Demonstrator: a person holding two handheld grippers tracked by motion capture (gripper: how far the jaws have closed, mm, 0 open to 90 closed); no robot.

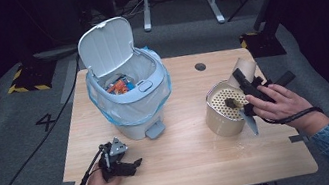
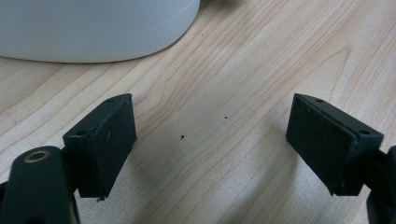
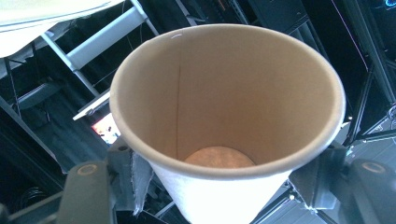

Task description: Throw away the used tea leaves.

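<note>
Right tongs (image 3: 219, 186) clamp paper cup (image 3: 224, 116), mouth tilted upward.

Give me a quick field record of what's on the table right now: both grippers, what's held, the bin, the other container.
right gripper: shut on the paper cup, held above the table, its mouth facing the gripper's camera
cup contents: looks empty
left gripper: open, nothing between the jaws, low over the table
bin: lid up, plastic liner inside, orange and blue bits at the bottom
canister: stands at the table's right side, perforated top with a dark piece on it
bin and canister: apart
</note>
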